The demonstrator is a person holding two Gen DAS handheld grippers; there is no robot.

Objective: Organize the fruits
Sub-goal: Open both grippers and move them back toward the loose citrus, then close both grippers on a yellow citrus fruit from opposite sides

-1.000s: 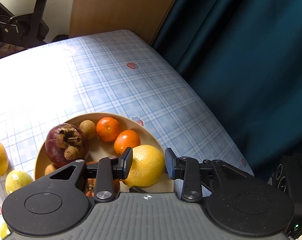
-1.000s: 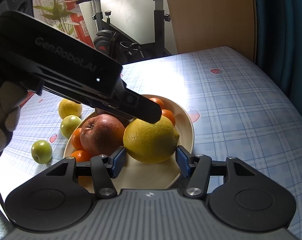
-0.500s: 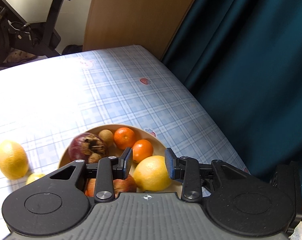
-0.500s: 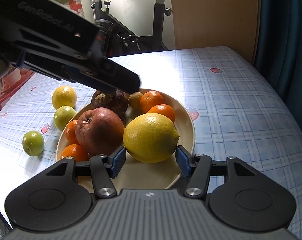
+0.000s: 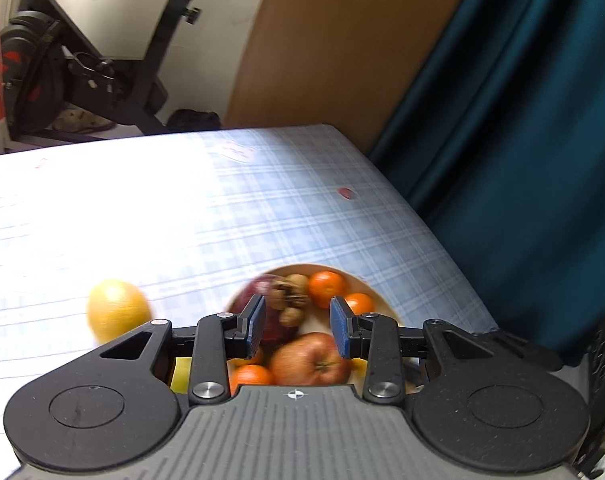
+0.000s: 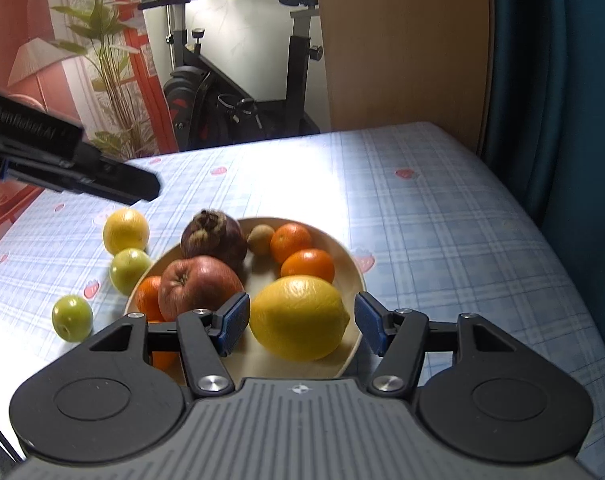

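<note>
Right gripper [image 6: 300, 328] low over the near side of the bowl [image 6: 352, 264]; jaws opening, the big yellow lemon [image 6: 298, 317] lies between the blue pads [image 6: 232, 322], gap visible on both sides, no pad pressing on it. Lemon rests in the bowl at its near rim.

Left gripper [image 5: 296, 330] above the bowl's left side, jaws parted with nothing between the pads; fruit seen below through the gap. In the right wrist view it shows as a dark bar [image 6: 74, 160] at left, above the table, clear of the fruit.

Bowl contents: red apple [image 6: 198, 290], dark purple fruit with a dry brown crown [image 6: 214, 238], 1 small brown fruit [image 6: 260, 239], 2 tangerines on the far right side [image 6: 290, 242] [image 6: 308, 266], more orange fruit at the left rim [image 6: 148, 296].

On the checked tablecloth [image 6: 442, 232], left of the bowl: 1 yellow citrus [image 6: 125, 231], 2 green fruits, one just beside the bowl rim [image 6: 129, 270], the other further off [image 6: 72, 317].

Background: exercise bike [image 6: 238, 92], teal curtain [image 5: 522, 140]. Left wrist view is motion-blurred.
</note>
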